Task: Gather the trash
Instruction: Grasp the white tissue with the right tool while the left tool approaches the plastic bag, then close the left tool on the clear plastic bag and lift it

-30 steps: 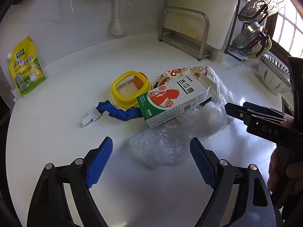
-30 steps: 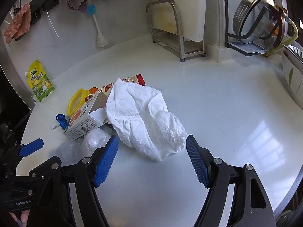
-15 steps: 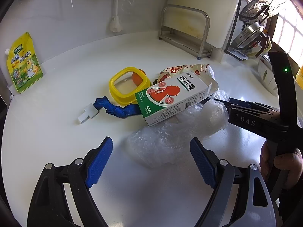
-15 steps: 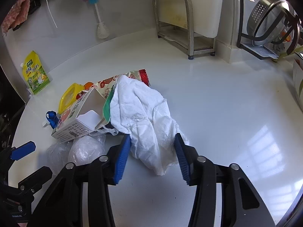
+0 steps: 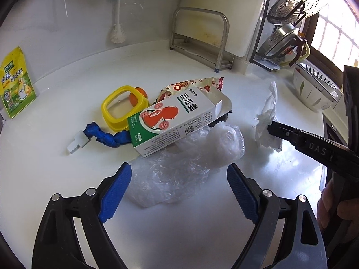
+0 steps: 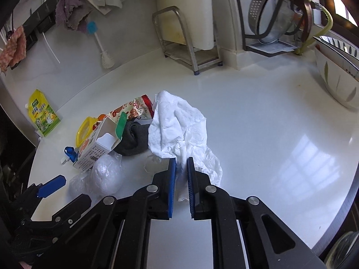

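Right wrist view: right gripper (image 6: 181,163) is clamped on the near edge of the tissue (image 6: 179,125), a pinch of paper between the blue pads. The tissue is bunched and partly raised off the counter (image 6: 269,134), just right of the trash pile: carton (image 6: 96,144), dark cloth (image 6: 133,140), snack wrapper (image 6: 132,109), plastic film (image 6: 105,174).

Left gripper (image 5: 177,183) hangs with jaws wide apart over the film (image 5: 179,172), nothing between the pads.

Step in hand, as I read it: first pick, tissue secured. Next move calls for lifting it clear without dragging the carton, then carrying it to a bin; none is in view. Thin paper may tear.
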`<move>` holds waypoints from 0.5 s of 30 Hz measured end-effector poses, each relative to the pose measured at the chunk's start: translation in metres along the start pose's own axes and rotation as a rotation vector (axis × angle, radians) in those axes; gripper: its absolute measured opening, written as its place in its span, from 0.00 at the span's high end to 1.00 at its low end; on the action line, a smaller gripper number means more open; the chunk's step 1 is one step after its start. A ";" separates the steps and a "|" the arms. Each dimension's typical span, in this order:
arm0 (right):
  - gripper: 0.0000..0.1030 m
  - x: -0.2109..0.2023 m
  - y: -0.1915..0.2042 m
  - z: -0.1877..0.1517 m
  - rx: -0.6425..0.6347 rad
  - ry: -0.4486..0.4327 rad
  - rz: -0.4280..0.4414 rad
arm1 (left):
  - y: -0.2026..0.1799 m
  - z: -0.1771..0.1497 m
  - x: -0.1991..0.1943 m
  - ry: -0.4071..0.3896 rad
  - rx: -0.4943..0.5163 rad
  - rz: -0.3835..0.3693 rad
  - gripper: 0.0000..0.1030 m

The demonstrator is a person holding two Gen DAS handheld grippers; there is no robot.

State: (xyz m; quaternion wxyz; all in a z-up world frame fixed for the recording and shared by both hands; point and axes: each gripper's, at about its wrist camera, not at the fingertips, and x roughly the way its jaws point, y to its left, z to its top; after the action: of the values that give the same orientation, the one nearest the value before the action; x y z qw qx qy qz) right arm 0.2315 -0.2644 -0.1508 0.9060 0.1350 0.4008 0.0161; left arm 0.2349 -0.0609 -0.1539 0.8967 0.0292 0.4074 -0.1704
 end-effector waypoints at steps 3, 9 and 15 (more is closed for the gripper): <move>0.90 -0.010 -0.008 -0.007 0.028 -0.004 -0.014 | -0.009 0.002 0.011 0.005 0.008 0.021 0.17; 0.90 -0.029 -0.015 -0.018 0.072 -0.019 -0.022 | -0.020 0.007 0.027 0.022 -0.004 0.037 0.33; 0.90 -0.044 -0.011 -0.033 0.080 -0.011 -0.031 | -0.019 0.004 0.024 0.044 -0.030 -0.016 0.81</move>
State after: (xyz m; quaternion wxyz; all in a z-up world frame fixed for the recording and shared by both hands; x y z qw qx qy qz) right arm 0.1763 -0.2733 -0.1429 0.9022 0.1648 0.3983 -0.0149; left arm 0.2461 -0.0862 -0.1671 0.8865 0.0162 0.4300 -0.1705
